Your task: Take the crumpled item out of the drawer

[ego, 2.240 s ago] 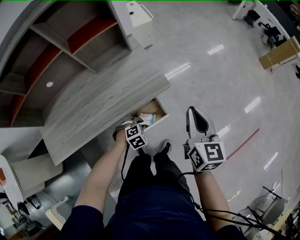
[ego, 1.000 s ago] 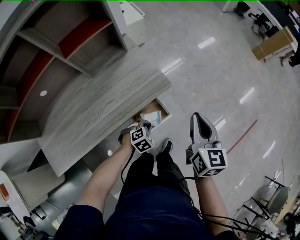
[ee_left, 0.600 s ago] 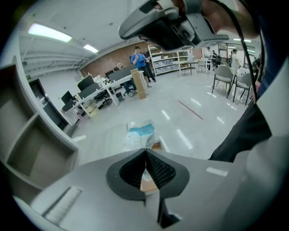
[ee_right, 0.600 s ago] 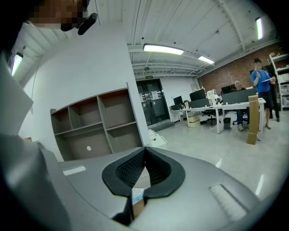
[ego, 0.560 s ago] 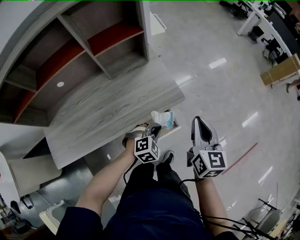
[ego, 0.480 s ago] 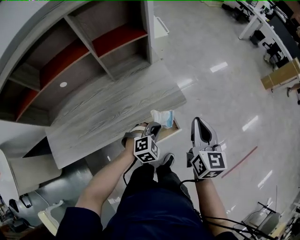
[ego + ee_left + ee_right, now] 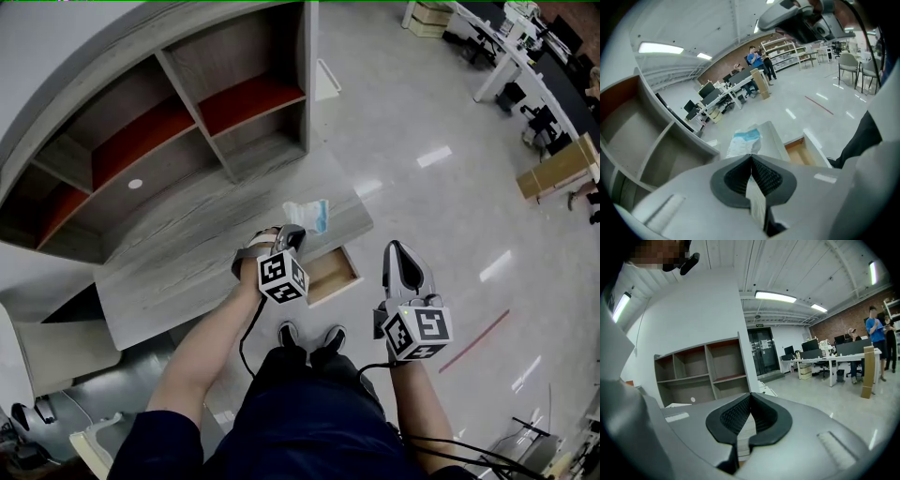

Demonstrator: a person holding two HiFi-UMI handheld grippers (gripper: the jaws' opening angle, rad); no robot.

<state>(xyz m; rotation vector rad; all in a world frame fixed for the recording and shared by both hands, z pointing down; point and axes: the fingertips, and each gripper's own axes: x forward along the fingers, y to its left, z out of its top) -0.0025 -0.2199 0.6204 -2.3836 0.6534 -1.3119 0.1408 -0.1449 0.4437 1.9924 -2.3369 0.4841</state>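
Observation:
The crumpled item point(image 7: 307, 214), a white wad with blue print, hangs at the tip of my left gripper point(image 7: 292, 231) over the near edge of the grey wooden table top point(image 7: 178, 258). In the left gripper view the crumpled item point(image 7: 743, 140) sticks out past the left gripper point(image 7: 751, 155), whose jaws are shut on its edge. The open drawer point(image 7: 334, 274) shows a bare wooden bottom below and to the right; the same drawer point(image 7: 798, 153) shows in the left gripper view. My right gripper point(image 7: 395, 249) hangs shut and empty over the floor, right of the drawer. The right gripper point(image 7: 750, 393) faces the shelves.
A shelf unit point(image 7: 187, 103) with red-backed compartments stands behind the table. The person's shoes point(image 7: 309, 335) are just under the drawer. Office desks point(image 7: 511, 56) and a cardboard box point(image 7: 561, 161) stand far right. People point(image 7: 757, 57) stand in the distance.
My left gripper has lifted the crumpled item out of the drawer and carried it up and back over the table top. The right gripper has barely moved.

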